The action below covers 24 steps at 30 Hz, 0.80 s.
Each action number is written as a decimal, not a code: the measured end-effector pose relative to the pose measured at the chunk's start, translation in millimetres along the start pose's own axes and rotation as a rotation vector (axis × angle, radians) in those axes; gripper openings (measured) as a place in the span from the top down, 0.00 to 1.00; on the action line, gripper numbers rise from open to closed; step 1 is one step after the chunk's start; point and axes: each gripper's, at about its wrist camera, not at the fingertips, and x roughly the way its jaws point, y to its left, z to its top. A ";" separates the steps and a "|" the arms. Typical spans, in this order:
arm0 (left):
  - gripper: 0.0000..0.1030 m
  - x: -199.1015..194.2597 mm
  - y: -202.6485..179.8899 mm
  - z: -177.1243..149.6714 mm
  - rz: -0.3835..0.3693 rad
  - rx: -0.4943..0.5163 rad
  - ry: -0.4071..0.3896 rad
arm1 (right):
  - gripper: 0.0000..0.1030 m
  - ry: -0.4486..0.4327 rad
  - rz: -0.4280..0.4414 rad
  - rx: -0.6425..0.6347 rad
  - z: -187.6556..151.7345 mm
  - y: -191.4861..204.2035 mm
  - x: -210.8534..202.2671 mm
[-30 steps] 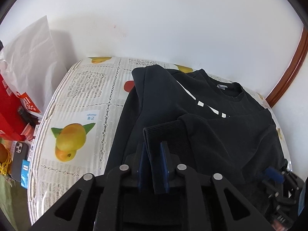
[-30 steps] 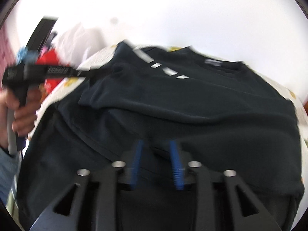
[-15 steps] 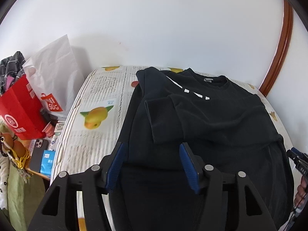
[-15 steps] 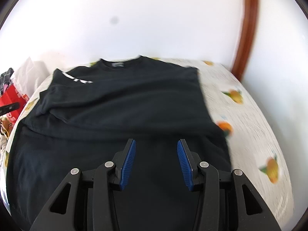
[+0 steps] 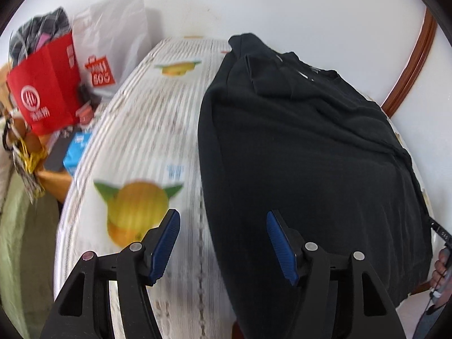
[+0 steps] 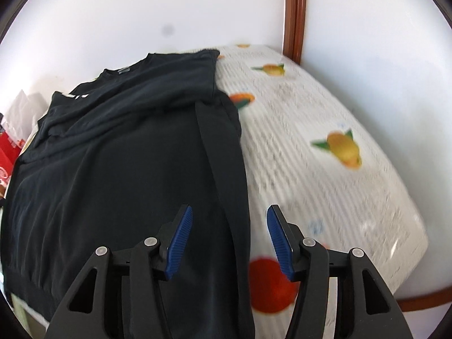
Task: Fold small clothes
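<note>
Since both sleeves lay tucked in across the chest, the black sweatshirt [image 5: 305,152] sat flat on the counter [image 5: 147,130], collar at the far end by the wall and hem hanging over the near edge. The left hand-held gripper [image 5: 223,240] hovered with jaws wide apart and nothing between them, straddling the garment's left side edge near the hem. The right hand-held gripper [image 6: 229,238] was spread apart too and empty, over the right side edge where a folded strip [image 6: 223,158] ran near to far. Likely each lined up on a hem corner for the next fold toward the collar. The fruit-print cover was blurred. A red bag [image 5: 45,84] and a white bag [image 5: 113,36] stood far left, off the fabric.
</note>
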 end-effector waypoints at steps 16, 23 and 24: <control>0.60 -13.2 -28.6 -51.9 0.060 0.153 -0.054 | 0.78 -0.013 0.006 -0.011 -31.5 16.5 0.1; 0.90 -20.3 -22.2 -60.0 -0.018 0.090 -0.042 | 0.77 0.026 0.038 -0.017 -27.1 13.8 1.7; 0.90 -21.0 -21.5 -62.4 -0.026 0.084 -0.037 | 0.77 0.038 0.045 -0.013 -25.7 13.0 1.9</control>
